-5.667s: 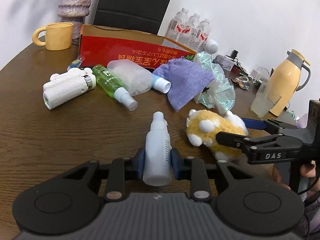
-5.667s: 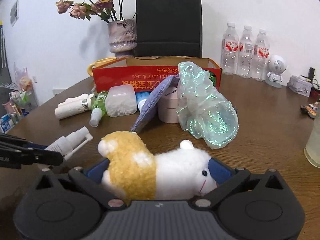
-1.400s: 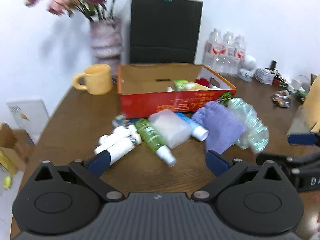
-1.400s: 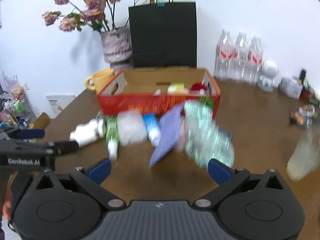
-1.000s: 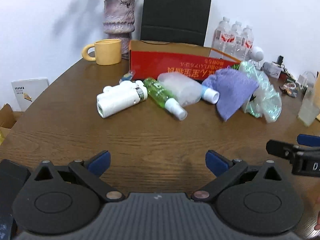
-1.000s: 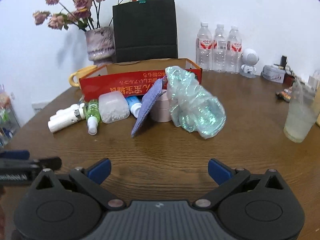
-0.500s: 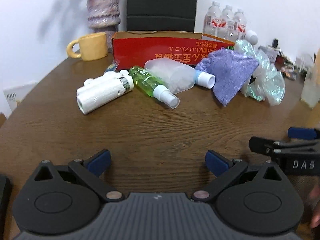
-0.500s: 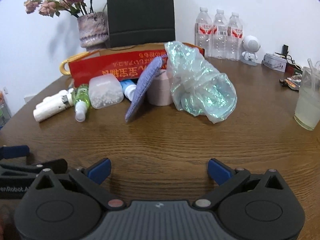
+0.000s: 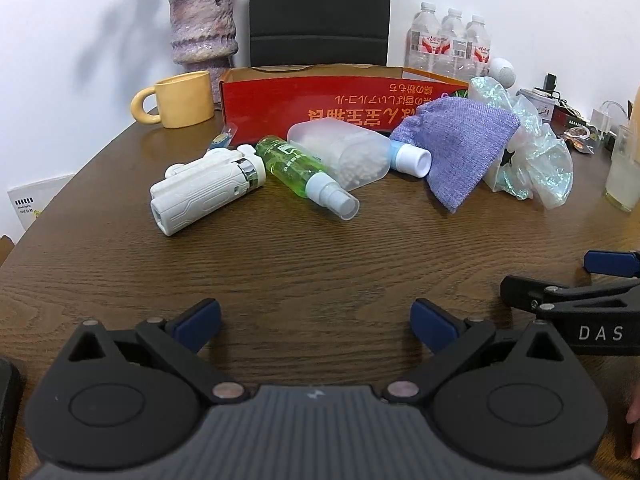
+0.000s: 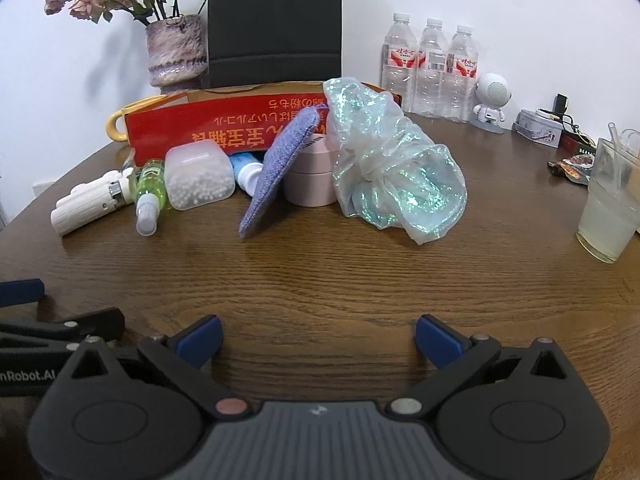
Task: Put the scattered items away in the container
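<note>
— Reading labels first: what can be made out?

— The red cardboard box (image 9: 320, 100) carries orange characters printed upside down along its near wall; I cannot read them with confidence. The three water bottles (image 10: 430, 68) have red-and-white labels, text too small. The right gripper (image 10: 318, 338) shows "DAS" on its side in the left wrist view; the left gripper (image 9: 316, 322) shows "nRobot.AI", cut off at the frame edge, in the right wrist view.

— State of the jaws?

— Both sets stand wide apart, blue pads clear of everything, nothing between them. Each gripper sits low over bare wood counter (image 9: 300, 272), well short of the items.

— Where are the items?

— In a row just in front of the box's near wall. From left: white binocular-shaped device (image 9: 206, 190), green spray bottle (image 9: 304, 176) lying on its side, translucent case of white beads (image 9: 340, 152) touching it, blue tube with white cap (image 9: 410, 158), purple cloth (image 9: 460, 146) draped against a pink round jar (image 10: 310, 176), iridescent plastic bag (image 10: 394, 164).

— Surroundings?

— Yellow mug (image 9: 178, 98) and purple vase (image 9: 204, 30) left of the box, black paper bag (image 10: 274, 24) behind it, glass of pale drink (image 10: 610, 208) far right.
</note>
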Tool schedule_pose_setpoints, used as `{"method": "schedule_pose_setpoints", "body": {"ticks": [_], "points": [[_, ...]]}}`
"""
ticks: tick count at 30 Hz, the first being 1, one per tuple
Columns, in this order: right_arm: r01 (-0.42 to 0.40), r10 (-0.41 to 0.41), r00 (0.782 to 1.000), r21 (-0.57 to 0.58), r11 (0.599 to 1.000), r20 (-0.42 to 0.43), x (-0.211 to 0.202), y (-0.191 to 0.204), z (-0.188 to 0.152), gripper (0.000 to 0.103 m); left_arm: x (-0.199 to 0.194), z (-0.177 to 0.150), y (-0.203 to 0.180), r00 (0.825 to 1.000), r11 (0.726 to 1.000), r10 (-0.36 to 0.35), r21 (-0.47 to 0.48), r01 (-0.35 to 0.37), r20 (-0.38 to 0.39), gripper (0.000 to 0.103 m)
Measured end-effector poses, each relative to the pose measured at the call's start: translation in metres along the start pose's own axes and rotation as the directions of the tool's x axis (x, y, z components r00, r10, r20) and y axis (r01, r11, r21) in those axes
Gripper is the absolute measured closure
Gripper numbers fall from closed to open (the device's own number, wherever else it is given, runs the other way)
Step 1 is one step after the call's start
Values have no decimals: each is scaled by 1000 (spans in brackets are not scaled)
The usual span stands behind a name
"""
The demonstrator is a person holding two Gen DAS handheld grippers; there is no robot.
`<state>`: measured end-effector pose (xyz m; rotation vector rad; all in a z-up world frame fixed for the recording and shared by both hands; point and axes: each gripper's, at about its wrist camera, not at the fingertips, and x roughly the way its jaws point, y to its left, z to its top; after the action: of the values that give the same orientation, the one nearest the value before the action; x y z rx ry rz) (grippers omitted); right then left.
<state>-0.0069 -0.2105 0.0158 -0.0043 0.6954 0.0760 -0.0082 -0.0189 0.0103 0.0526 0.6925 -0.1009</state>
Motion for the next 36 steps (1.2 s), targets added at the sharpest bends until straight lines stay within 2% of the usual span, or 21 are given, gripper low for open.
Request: {"method": "schedule_pose_setpoints", "body": {"ticks": [36], "points": [[-20, 20, 1000, -8, 1000, -3, -3, -1, -1, 0, 1, 0, 1, 1000, 1000, 9, -9, -9, -1, 0]]}}
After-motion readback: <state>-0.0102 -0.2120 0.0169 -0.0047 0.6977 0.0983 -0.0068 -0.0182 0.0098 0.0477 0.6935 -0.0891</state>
